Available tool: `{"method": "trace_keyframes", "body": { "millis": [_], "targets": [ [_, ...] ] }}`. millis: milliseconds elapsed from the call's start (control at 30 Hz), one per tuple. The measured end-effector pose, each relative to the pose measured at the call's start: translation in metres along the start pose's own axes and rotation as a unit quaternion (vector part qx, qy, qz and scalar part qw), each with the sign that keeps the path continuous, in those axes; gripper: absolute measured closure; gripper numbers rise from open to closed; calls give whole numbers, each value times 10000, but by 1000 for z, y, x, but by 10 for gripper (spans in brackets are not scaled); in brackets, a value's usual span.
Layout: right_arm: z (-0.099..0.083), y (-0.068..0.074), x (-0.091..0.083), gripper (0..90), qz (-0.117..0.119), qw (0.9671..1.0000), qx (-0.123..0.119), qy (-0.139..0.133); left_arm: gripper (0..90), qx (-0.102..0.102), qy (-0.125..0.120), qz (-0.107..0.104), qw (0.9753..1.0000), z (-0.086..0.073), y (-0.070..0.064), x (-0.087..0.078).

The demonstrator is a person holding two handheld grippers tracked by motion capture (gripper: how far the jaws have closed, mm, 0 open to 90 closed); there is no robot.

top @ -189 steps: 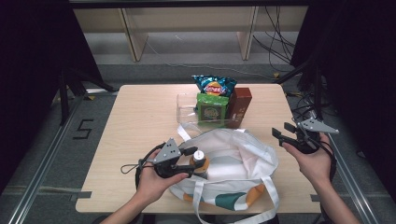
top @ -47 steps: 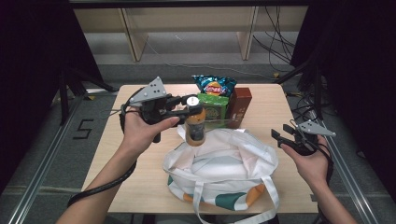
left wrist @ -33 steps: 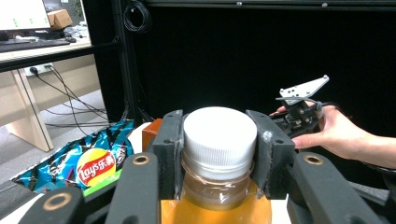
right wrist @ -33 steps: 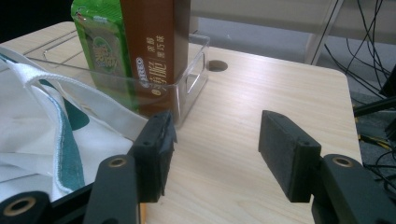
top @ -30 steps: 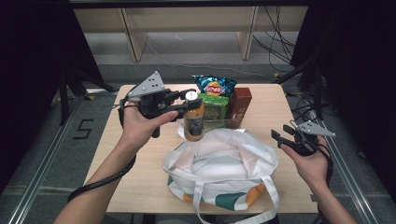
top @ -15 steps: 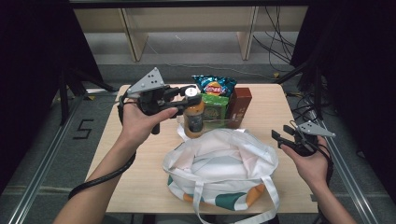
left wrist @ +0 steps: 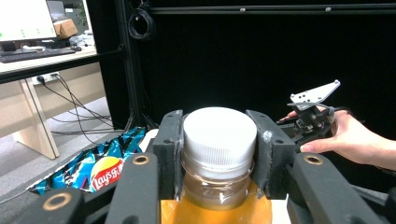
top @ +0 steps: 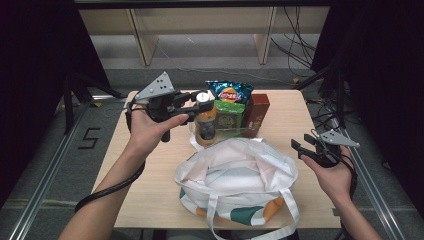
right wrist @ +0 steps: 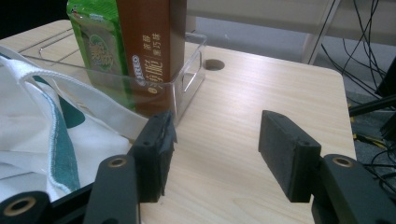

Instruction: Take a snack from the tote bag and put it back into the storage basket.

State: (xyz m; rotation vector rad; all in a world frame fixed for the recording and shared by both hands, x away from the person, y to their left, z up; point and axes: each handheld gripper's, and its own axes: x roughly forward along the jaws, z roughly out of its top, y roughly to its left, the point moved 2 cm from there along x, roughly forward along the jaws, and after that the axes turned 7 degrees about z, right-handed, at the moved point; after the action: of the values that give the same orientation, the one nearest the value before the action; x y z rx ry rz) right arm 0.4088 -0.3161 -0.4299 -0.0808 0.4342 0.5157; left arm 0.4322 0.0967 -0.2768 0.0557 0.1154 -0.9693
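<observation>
While the left gripper [left wrist: 218, 154] is clamped on the ribbed white screw cap [left wrist: 218, 135], the clear plastic bottle of amber drink with an orange label [top: 205, 125] hangs upright from it, just beside the left end of the clear plastic tray [right wrist: 189, 70] at the far middle of the pale wooden table [top: 150, 165].

Item: bottle, appears full. Judged moderately heavy; body stiff but smooth and likely slippery; cap ridged, giving the pads their best purchase. Hold: both pads flat against opposite sides of the cap, shoulder of the bottle just below. A cap grip lets the body swing, so it should be kept plumb.

Nearer: white cloth tote bag with green and orange markings [top: 235, 180], soft, mouth open, slumped on the near half of the table.

Right side: right gripper [top: 306, 148], jaws spread wide and empty, held over the table's right edge.

Farther: green snack packet [top: 227, 120] and brown upright carton [top: 255, 112] standing in the tray; blue crisp bag [top: 229, 92] behind them.
</observation>
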Motion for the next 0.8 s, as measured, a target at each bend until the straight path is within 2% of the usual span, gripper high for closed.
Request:
{"method": "trace_keyframes", "body": {
  "millis": [200,433,533,667,800],
  "targets": [
    [0,1,0,458,3,10000,51,6,589,126,47,47,9999,-2,3,1],
    [-1,1,-1,458,-7,9999,95,32,589,58,49,107,9999,-7,12,4],
    [-1,4,0,458,81,9998,182,58,589,71,58,132,9999,-9,15,5],
    [-1,2,-1,458,26,10000,67,41,589,89,75,150,9998,-12,18,6],
    [-1,3,0,458,-38,9999,90,-39,589,100,90,191,9997,-14,20,7]
  ]
}}
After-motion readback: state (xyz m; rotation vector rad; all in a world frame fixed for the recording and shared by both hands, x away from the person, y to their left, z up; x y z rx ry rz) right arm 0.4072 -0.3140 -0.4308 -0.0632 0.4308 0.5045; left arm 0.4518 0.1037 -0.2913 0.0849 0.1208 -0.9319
